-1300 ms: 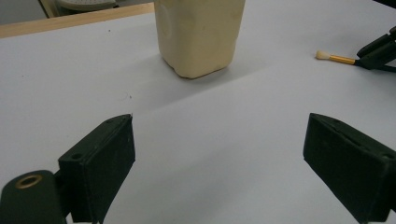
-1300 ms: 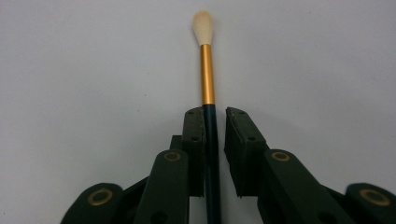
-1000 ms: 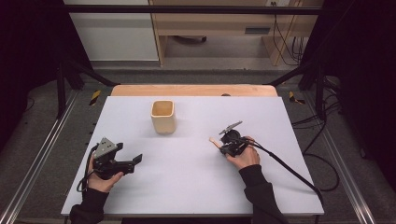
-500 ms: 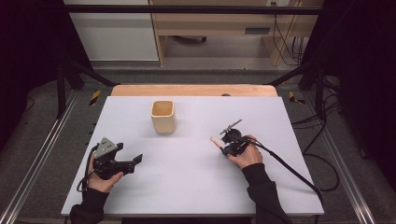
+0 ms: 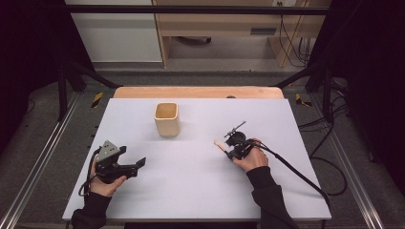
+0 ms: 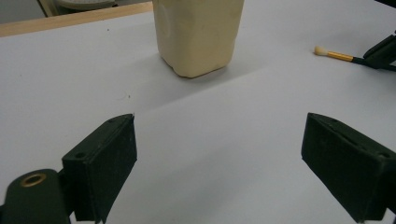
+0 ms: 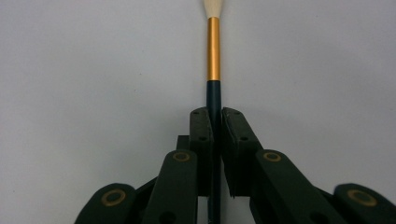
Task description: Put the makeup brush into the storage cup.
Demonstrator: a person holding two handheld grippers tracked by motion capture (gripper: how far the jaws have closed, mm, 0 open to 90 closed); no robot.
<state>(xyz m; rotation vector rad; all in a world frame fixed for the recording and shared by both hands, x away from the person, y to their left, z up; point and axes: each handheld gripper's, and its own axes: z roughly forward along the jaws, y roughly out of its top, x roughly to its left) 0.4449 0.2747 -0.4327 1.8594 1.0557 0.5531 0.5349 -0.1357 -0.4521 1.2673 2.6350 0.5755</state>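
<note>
My right gripper (image 7: 213, 122) fingers squeeze a little brush (image 7: 214, 56) right of the frame's middle, low over the white counter (image 5: 191, 181), while my left gripper (image 6: 219, 158) fingers are wide open, holding nothing.

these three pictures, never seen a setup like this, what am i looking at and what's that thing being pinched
A person sits at a white table with a hand-held two-jaw gripper in each hand. The high view looks down from above the person. The other two come from small cameras riding on the grippers, looking along their black jaws.

The left gripper is open, its jaws wide apart over bare table. Ahead of it stands a cream-coloured cup. The right gripper is shut on a small brush: dark handle, gold band, pale tip, pointing away from the jaws, low over the table.
</note>
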